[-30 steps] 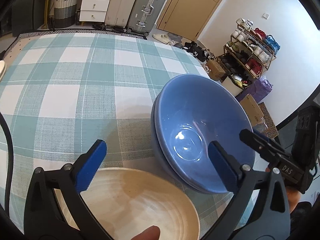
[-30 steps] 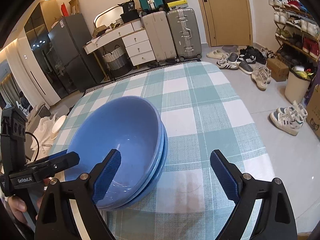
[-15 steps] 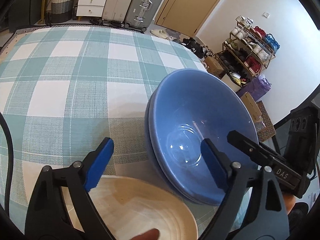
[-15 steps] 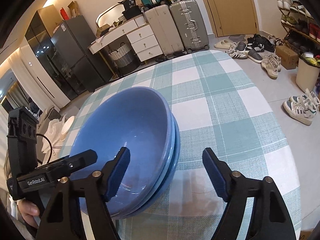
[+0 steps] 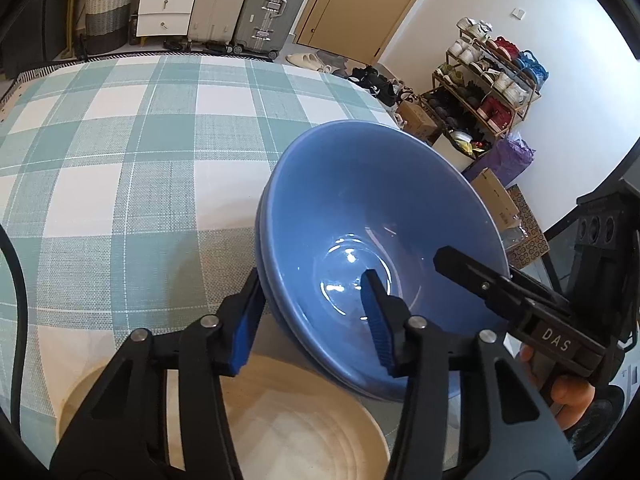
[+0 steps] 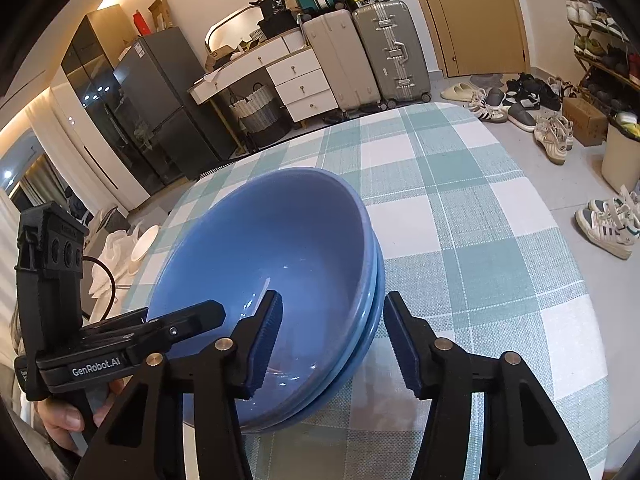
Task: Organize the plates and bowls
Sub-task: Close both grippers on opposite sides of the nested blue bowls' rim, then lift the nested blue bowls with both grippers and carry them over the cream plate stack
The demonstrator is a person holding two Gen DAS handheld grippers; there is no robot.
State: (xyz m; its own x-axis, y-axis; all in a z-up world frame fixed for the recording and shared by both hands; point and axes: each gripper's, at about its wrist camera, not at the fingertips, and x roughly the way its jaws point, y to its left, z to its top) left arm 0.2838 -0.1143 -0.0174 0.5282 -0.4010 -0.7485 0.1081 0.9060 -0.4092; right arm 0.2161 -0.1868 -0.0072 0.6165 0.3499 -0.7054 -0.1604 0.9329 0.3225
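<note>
Two blue bowls are nested in a stack (image 5: 360,216) on the checked tablecloth; the stack also shows in the right wrist view (image 6: 280,264). My left gripper (image 5: 312,312) straddles the stack's near rim, one pad outside and one inside, with a gap still showing. My right gripper (image 6: 332,340) straddles the opposite rim the same way. A cream plate (image 5: 280,432) lies under my left gripper, next to the bowls.
The round table (image 6: 500,280) has a green-and-white checked cloth (image 5: 120,160). A small white dish (image 6: 144,242) sits at the table's far left edge. Suitcases, drawers and a shoe rack stand on the floor beyond the table.
Both grippers have moved in onto the bowl stack from either side and narrowed, so each now has one pad inside and one outside the rim.
</note>
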